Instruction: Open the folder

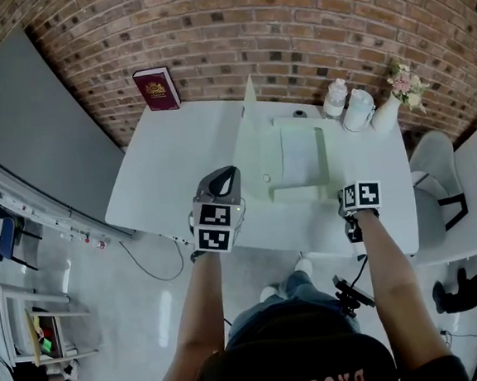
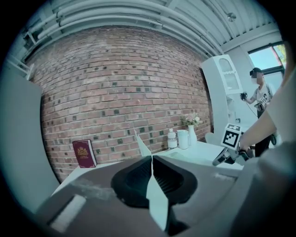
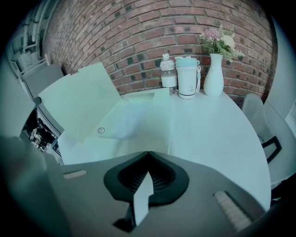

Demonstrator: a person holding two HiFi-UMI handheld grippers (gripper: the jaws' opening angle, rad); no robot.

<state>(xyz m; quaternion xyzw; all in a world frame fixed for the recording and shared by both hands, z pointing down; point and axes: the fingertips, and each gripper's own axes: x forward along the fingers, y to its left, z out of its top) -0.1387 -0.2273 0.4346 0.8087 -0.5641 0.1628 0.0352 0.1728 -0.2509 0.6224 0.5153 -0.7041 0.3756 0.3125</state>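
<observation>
At the table's (image 1: 177, 158) near edge, the right gripper (image 3: 148, 153) hangs over the bare white top, right of the folder (image 1: 298, 159), with its jaws pressed together on nothing. On the folder's other side, the left gripper (image 2: 151, 158) has its jaws pinched on the edge of the pale green cover (image 3: 81, 102), which stands raised at a slant over the folder's left side. The folder itself lies open mid-table, a paler sheet showing inside. Farther back, a red book (image 1: 157, 89) stands at the left. A bottle (image 1: 335, 97), a lidded cup (image 1: 358, 109) and a vase (image 1: 387, 113) of flowers cluster at the right, before the brick wall (image 1: 290, 23).
</observation>
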